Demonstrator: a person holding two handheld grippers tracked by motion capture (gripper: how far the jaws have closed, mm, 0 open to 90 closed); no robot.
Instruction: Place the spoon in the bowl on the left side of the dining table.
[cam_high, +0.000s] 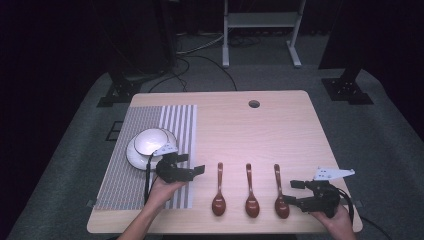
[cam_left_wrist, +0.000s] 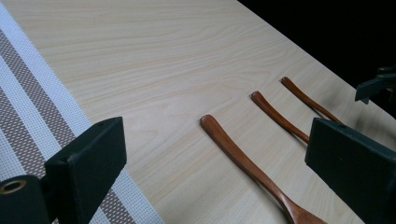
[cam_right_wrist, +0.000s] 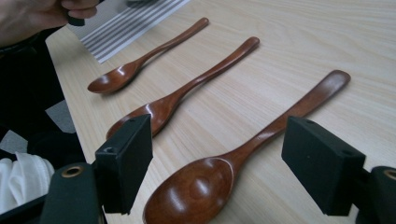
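Probably the three wooden spoons, which lie side by side on the bare table near its front edge with bowls toward the person, are light, stiff and a little slippery from their glossy finish, so I judge the thin handle just above the bowl is the best place to take hold. Counted from the person's left there is the left spoon, the middle spoon and the right spoon, plus one white bowl on one saucer on one striped placemat. Both the left gripper and the right gripper have their jaws spread apart and empty, the right one just beside the right spoon's bowl.
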